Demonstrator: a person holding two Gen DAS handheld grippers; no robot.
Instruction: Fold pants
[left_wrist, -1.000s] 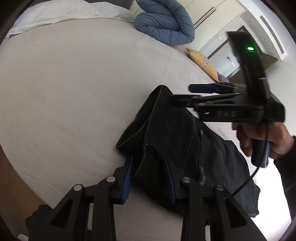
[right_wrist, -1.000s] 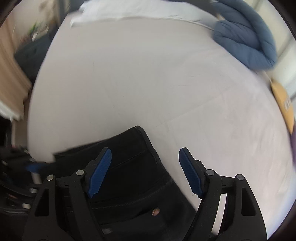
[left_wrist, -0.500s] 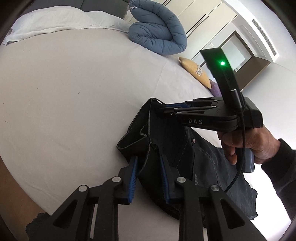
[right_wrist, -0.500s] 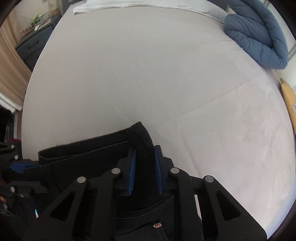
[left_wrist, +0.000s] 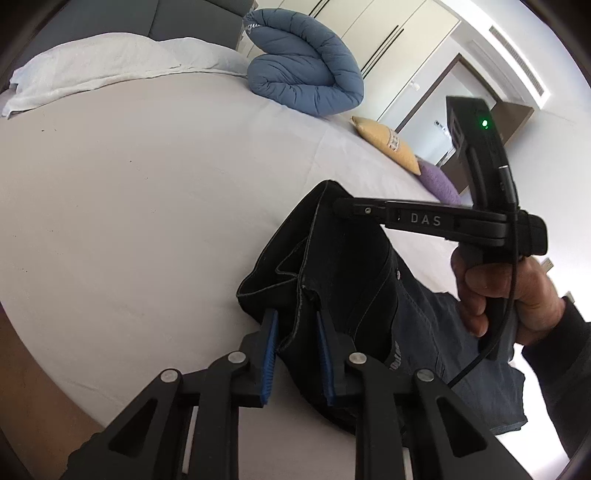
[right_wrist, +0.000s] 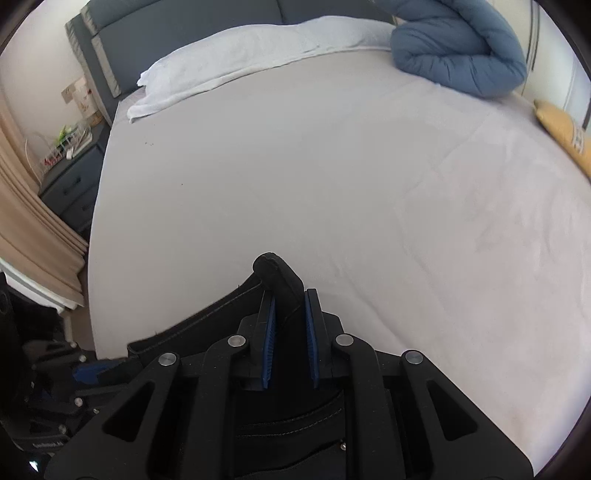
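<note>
Two cushions (left_wrist: 388, 142) beyond pants (left_wrist: 354, 280)

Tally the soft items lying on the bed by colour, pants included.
Black: 1, the pants
Blue: 1, the rolled duvet
White: 1, the towel-covered pillow
Yellow: 1, the cushion
Purple: 1, the cushion
Total: 5

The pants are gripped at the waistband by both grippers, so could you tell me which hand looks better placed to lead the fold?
Probably right: the right gripper pinches the pants' raised corner; the left gripper, still closing, holds lower.
</note>
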